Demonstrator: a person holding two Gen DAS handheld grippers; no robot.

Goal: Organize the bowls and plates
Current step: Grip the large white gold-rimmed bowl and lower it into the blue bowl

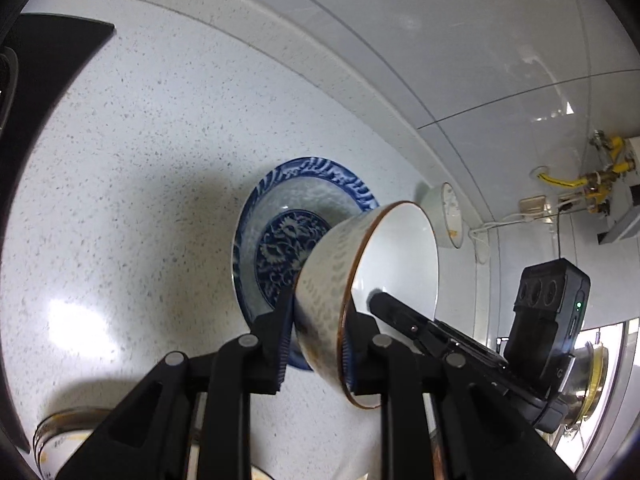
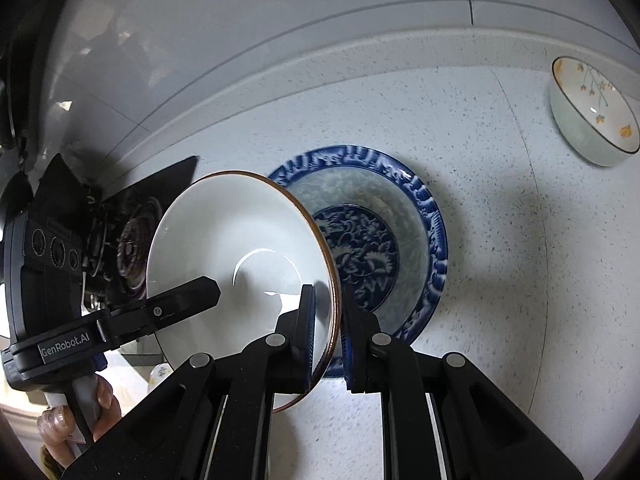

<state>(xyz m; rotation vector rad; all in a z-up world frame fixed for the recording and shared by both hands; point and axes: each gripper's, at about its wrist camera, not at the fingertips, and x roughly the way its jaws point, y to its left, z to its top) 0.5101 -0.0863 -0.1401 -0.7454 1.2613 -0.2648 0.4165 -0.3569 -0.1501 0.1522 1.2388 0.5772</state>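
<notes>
Now: both claws pinch one white bowl (image 2: 240, 264), left gripper (image 1: 316, 344) and right gripper (image 2: 328, 332) on opposite rims | tilted above blue plate (image 2: 420, 216) | unplaced; flowered bowl (image 2: 592, 112) waits far right.

We see a glossy glazed ceramic bowl (image 2: 240, 248), a glazed blue-patterned plate (image 2: 400, 216), a smooth speckled stone counter (image 1: 140, 140), shiny wall tiles (image 1: 440, 40) and matt black plastic fingers (image 2: 296, 344).

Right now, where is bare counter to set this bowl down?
Both grippers pinch the white bowl by its rim. Bare speckled counter lies between the blue patterned plate and the flowered bowl; more lies on the plate's other side. Crowded beside the stove.
</notes>
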